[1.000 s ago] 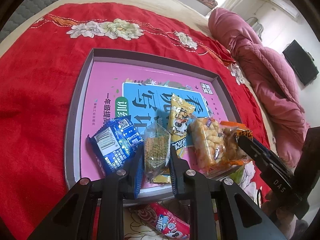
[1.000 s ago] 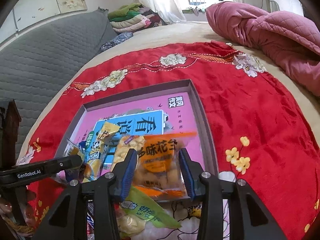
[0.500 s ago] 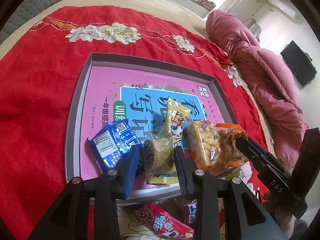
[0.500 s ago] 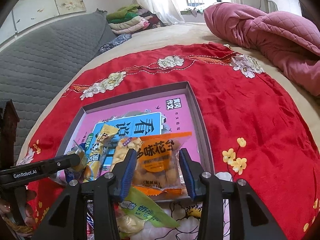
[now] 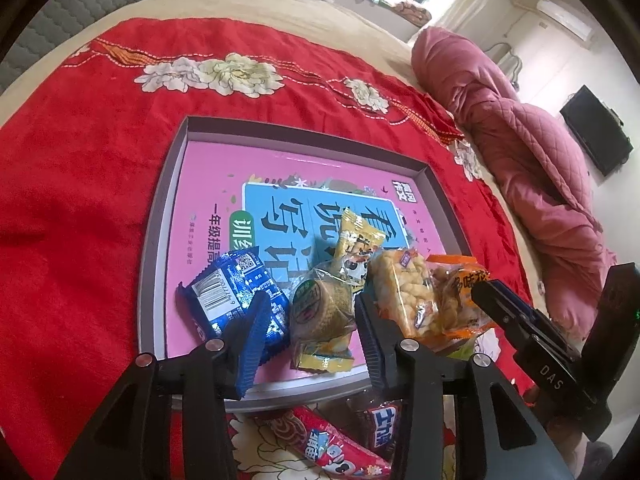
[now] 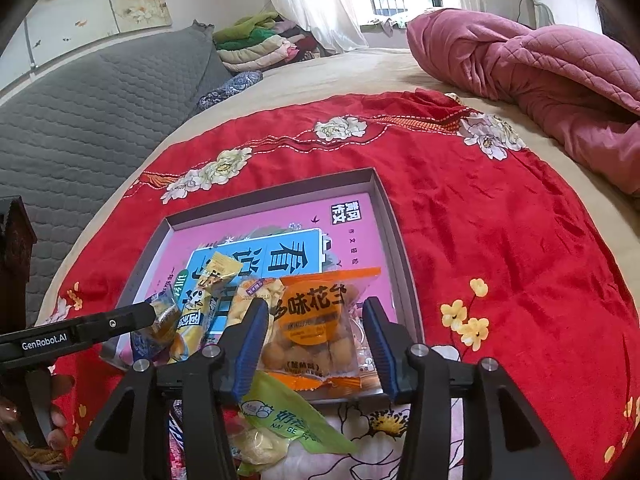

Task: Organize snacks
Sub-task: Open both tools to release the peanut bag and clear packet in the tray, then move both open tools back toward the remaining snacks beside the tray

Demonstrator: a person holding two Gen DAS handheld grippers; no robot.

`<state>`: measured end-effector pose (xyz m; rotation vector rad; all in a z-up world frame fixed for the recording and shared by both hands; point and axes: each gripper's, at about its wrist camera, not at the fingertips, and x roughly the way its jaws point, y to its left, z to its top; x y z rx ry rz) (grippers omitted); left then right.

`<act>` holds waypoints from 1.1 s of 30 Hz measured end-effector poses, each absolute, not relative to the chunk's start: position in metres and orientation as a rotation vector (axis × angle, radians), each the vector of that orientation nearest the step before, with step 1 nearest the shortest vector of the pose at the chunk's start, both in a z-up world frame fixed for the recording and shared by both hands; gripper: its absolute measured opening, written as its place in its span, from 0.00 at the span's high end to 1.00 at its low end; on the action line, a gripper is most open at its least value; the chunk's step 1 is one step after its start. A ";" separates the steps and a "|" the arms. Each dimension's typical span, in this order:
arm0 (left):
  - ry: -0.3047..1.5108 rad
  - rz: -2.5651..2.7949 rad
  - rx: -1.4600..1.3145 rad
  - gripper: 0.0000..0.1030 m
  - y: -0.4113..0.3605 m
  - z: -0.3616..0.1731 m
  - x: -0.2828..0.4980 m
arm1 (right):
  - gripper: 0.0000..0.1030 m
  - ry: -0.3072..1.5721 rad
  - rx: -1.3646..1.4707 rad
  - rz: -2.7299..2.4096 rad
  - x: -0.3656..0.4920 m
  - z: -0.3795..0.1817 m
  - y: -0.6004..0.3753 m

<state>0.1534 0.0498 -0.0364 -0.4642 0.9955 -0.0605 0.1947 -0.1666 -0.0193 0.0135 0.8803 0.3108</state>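
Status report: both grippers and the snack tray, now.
Left gripper open around the clear biscuit pack. Right gripper open around the orange peanut pack. Both packs in the tray. Green packet outside it.

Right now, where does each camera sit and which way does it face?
Left wrist: on the left tongs, facing the tray; the right tongs enter at right.
Right wrist: on the right tongs, astride the orange peanut packet; the left tongs and a hand show at left.
Shared: tray, orange peanut packet.
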 end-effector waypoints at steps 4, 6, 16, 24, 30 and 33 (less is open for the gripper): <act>0.987 -0.058 -0.464 0.54 0.050 -0.032 0.153 | 0.51 0.871 0.016 0.309 0.194 -0.016 -0.167; 0.980 -0.057 -0.469 0.51 0.052 -0.030 0.152 | 0.48 0.870 0.018 0.312 0.194 -0.015 -0.168; 0.962 -0.048 -0.475 0.44 0.056 -0.021 0.148 | 0.43 0.856 0.024 0.314 0.191 -0.010 -0.169; 0.951 -0.043 -0.464 0.43 0.055 -0.013 0.143 | 0.39 0.844 0.033 0.317 0.188 -0.005 -0.171; 0.945 -0.032 -0.438 0.39 0.052 -0.007 0.138 | 0.34 0.839 0.039 0.324 0.182 -0.001 -0.172; 0.944 -0.027 -0.433 0.37 0.052 -0.004 0.135 | 0.33 0.838 0.040 0.323 0.178 0.000 -0.174</act>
